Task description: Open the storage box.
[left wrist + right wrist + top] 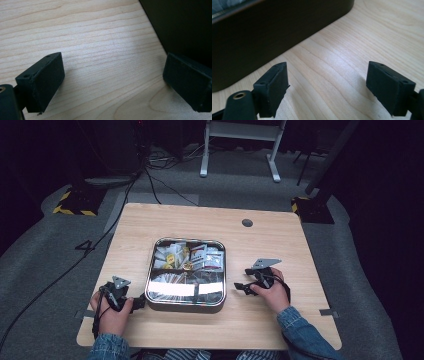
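Note:
A square metal tin [186, 305] with rounded corners sits in the middle of the wooden table [270, 250]. It holds several small packets [187, 256] in its far compartments and shiny wrapped items nearer me. My left gripper [137, 303] rests on the table at the tin's near-left corner, its jaws open on bare wood [110, 75]. The tin's dark wall [185, 27] rises just beyond it. My right gripper [242, 281] lies on the table right of the tin, its jaws open over bare wood [327, 82], with the tin's side [262, 35] close ahead.
A round cable grommet [247, 223] is set in the table's far side. Black cables [75, 265] trail over the grey floor at left. A white frame's legs [240, 150] stand beyond the table.

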Tool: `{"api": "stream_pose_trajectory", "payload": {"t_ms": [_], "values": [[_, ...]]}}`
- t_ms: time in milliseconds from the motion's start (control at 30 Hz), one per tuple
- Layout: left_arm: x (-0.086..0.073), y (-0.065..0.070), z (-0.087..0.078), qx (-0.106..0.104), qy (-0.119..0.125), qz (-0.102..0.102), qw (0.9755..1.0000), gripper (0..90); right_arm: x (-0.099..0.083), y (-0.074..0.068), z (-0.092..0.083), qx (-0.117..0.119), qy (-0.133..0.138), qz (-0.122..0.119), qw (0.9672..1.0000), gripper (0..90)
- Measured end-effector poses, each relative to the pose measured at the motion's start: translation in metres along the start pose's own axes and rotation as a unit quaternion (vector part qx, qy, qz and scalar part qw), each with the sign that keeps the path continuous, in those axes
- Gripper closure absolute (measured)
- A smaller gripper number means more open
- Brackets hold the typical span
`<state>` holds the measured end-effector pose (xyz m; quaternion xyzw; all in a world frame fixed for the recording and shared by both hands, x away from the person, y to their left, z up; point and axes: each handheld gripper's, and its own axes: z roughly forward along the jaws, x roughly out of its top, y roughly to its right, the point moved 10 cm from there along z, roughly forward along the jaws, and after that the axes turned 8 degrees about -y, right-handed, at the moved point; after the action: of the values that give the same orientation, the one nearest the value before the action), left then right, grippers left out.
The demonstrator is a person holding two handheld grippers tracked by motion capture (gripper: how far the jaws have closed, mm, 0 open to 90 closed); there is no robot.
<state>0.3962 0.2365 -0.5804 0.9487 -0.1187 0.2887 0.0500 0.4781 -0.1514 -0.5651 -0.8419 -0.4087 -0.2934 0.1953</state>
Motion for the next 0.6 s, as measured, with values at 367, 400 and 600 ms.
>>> {"api": "stream_pose_trajectory", "payload": {"t_ms": [367,400,600], "values": [[0.000,0.000,0.000,-0.001,0.001,0.001,1.0000,4.0,0.030,-0.013,-0.029,0.008,0.018,-0.018,0.9996,24.6],[0.000,0.000,0.000,-0.001,0.001,0.001,1.0000,4.0,0.033,-0.014,-0.031,0.009,0.021,-0.018,0.9996,24.9],[0.000,0.000,0.000,-0.001,0.001,0.001,1.0000,4.0,0.037,-0.016,-0.032,0.013,0.016,-0.013,0.9997,26.5]]}}
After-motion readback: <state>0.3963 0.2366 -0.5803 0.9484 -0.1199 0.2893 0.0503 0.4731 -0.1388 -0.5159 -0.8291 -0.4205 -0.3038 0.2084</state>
